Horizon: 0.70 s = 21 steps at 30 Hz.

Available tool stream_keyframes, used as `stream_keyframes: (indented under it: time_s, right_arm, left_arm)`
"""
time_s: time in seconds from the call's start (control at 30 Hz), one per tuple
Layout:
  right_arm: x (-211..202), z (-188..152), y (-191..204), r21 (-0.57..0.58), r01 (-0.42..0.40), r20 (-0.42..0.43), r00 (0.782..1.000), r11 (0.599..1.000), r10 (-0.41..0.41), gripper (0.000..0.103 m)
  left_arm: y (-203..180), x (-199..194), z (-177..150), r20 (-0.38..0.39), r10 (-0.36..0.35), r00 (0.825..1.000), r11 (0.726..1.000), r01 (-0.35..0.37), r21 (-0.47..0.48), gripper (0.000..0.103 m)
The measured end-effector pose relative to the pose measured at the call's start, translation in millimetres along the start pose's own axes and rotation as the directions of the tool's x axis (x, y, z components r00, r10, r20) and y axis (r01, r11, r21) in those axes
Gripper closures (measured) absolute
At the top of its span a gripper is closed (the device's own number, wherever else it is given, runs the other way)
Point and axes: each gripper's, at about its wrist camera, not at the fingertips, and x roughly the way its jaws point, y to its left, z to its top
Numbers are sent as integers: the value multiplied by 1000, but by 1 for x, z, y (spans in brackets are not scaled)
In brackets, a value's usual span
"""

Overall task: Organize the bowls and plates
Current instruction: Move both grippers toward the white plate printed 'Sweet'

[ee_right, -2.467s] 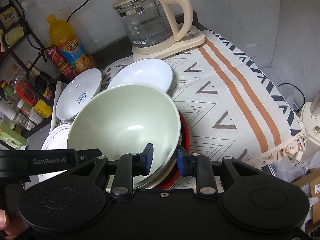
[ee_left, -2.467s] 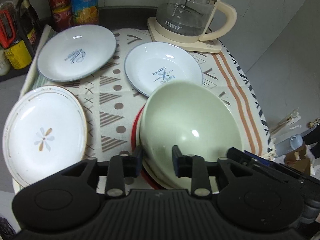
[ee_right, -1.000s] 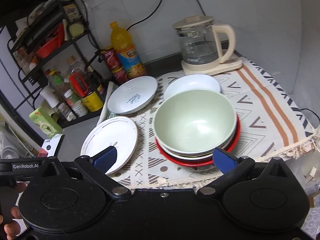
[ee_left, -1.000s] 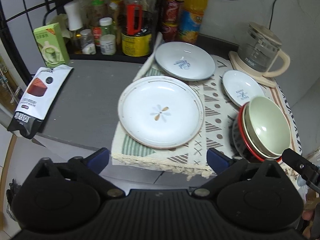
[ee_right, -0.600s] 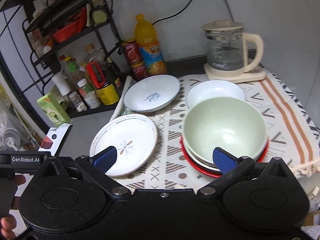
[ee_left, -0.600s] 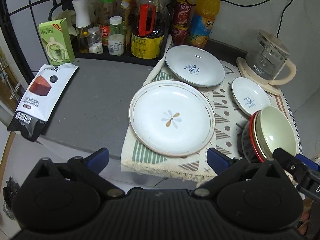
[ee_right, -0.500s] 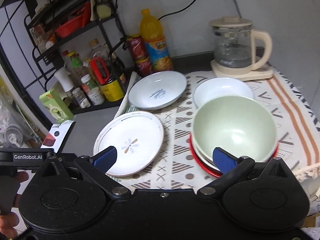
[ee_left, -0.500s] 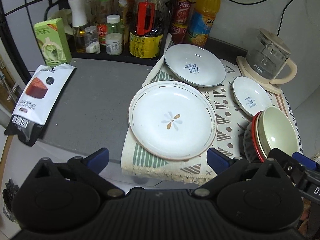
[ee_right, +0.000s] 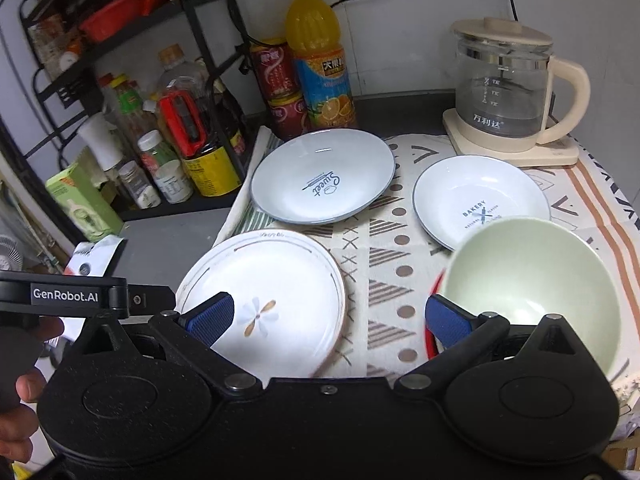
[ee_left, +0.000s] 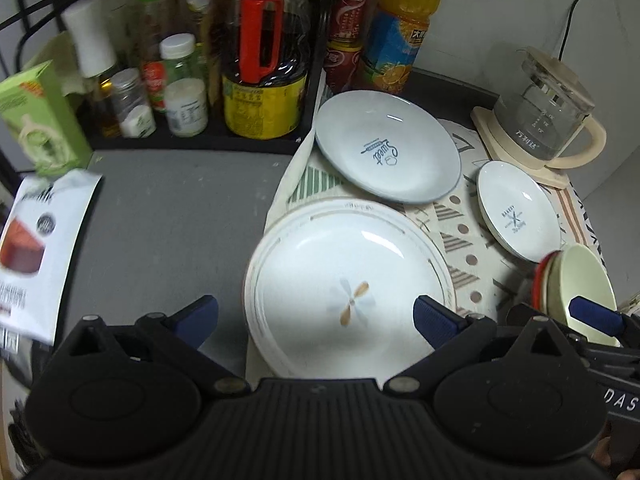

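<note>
A white flower plate (ee_left: 348, 280) lies on the patterned cloth (ee_left: 460, 248), just ahead of my open, empty left gripper (ee_left: 316, 316). It also shows in the right wrist view (ee_right: 272, 292). A blue "Sweet" plate (ee_left: 386, 152) (ee_right: 322, 176) and a small "Bakery" plate (ee_left: 518, 210) (ee_right: 480, 200) lie behind. A green bowl (ee_right: 528, 288) tops a stack with a red rim (ee_left: 540, 280) at the right. My right gripper (ee_right: 328, 316) is open and empty, between the flower plate and the bowl.
A glass kettle (ee_right: 508, 88) stands at the back right. A rack of bottles and jars (ee_left: 180, 72), red cans (ee_right: 280, 88) and an orange juice bottle (ee_right: 320, 60) line the back. A green box (ee_left: 40, 120) and a snack packet (ee_left: 36, 248) lie left on the grey counter (ee_left: 168, 220).
Both grippers let go of the green bowl, opened wide and pulled back, then moved in closer again toward the flower plate. The bowl stays on the stack.
</note>
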Motion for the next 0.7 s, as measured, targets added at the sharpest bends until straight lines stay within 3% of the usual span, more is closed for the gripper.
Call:
stream_keyframes:
  time_s: [0.33,0.43,0.7]
  right_arm:
    - [50,38,7,81,56,-11,998,995,-55,1]
    - [65,47,8,97,74,-14,997,992,-73,2]
    - [101,61,-7,229,92,-36,996,969,-86,2]
  left_arm:
    - [15,50,57,-29,-58,998,998,59,33,1]
    - [16,65,71,-50,-106,993,993,108,39,2]
    - [11,100,94,-81,-160,984,983,166,81,6]
